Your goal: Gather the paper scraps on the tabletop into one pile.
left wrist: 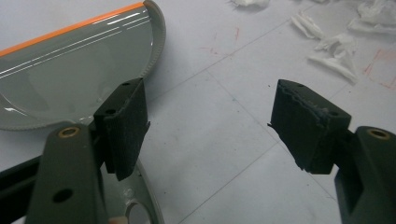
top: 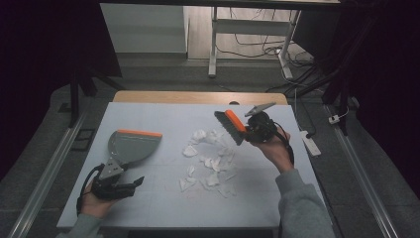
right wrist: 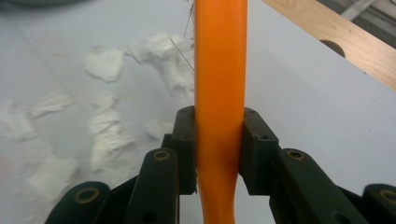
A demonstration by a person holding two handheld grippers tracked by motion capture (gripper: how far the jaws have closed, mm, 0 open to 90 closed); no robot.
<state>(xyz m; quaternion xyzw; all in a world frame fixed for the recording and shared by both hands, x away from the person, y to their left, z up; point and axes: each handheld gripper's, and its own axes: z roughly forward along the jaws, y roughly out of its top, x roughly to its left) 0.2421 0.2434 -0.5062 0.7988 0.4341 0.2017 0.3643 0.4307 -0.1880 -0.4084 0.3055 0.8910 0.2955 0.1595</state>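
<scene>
A grey dustpan (top: 132, 145) with an orange lip lies flat on the left of the white board. My left gripper (top: 125, 177) sits at its handle end, open; in the left gripper view the jaws (left wrist: 210, 116) stand wide apart with nothing between them, the dustpan (left wrist: 70, 74) beside and under the left jaw. My right gripper (top: 251, 130) is shut on a hand brush (top: 229, 126) with an orange handle (right wrist: 219, 70) and black bristles, held above the board's far right. Torn white paper scraps (top: 210, 158) lie scattered mid-board, just below the bristles.
The white board (top: 158, 208) covers a wooden table whose edge (top: 198, 96) shows at the back. Scraps (left wrist: 336, 46) lie to the right of the dustpan. Beyond the table stand desk legs (top: 213, 49) and floor cables. A white power strip (top: 311, 141) lies right of the table.
</scene>
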